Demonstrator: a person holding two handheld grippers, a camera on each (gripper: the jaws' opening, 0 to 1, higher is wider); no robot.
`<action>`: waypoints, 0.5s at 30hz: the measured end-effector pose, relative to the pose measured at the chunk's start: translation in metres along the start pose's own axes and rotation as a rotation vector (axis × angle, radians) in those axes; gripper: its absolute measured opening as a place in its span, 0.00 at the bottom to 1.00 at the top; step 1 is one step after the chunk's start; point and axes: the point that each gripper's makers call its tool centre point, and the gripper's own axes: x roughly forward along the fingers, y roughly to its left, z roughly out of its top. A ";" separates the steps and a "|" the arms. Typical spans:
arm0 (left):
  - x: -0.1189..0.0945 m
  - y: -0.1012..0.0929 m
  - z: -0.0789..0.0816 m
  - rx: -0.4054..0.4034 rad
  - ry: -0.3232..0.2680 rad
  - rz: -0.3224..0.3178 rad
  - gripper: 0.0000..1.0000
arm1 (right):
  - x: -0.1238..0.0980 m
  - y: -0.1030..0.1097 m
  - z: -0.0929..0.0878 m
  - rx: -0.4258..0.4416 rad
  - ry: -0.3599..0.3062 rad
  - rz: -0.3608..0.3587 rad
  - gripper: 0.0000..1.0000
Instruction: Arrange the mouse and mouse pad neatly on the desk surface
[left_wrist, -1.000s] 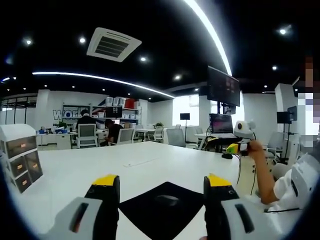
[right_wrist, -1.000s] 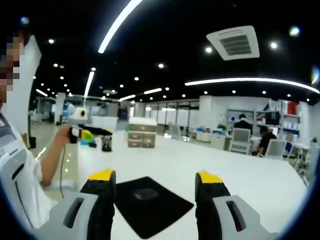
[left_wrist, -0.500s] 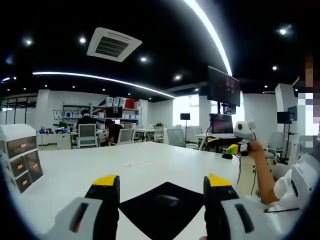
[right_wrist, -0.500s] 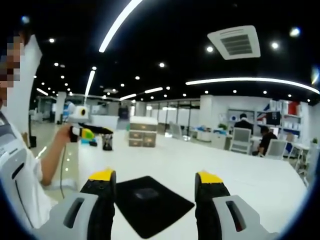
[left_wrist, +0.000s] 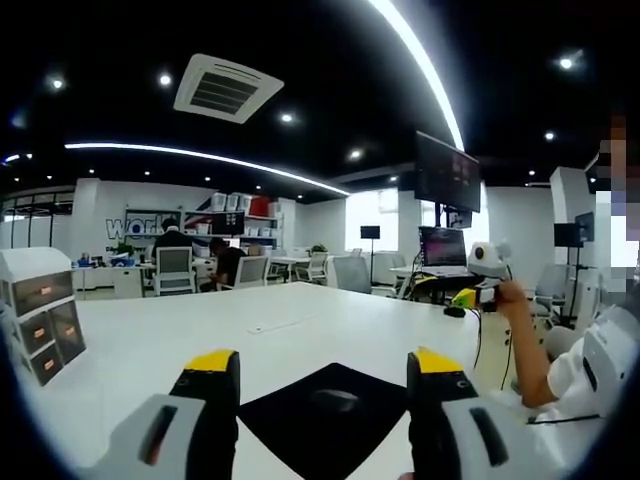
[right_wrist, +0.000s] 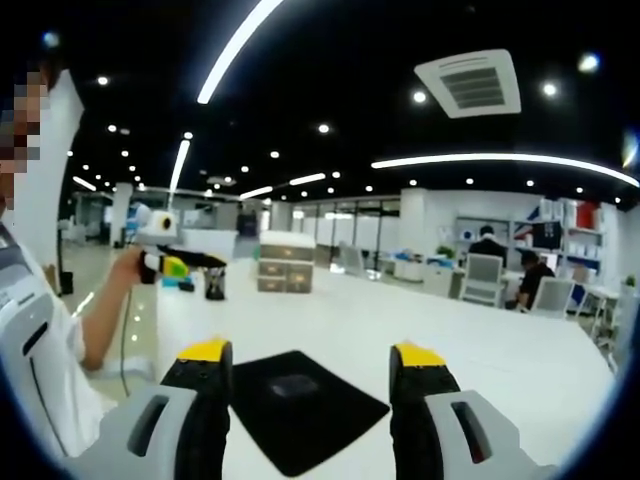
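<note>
Care is probably needed squaring the black square fabric mouse pad, dark oval mouse on top, both held-up grippers gaping empty.

Both cameras sit low and close over the white surface, looking forward between their own jaws. Both views share the black mouse pad with the mouse on it.

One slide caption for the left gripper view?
Open left hand-held gripper above mouse on black mouse pad, white desk.
</note>
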 end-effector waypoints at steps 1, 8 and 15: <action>0.000 0.000 0.000 0.000 -0.002 0.000 0.68 | 0.000 0.000 0.000 0.001 0.004 0.001 0.61; 0.000 -0.001 0.001 0.002 -0.003 -0.002 0.67 | 0.000 0.001 -0.001 0.000 0.005 -0.002 0.61; 0.002 -0.001 -0.001 0.002 0.004 -0.003 0.67 | 0.001 0.001 -0.002 0.002 0.005 -0.003 0.60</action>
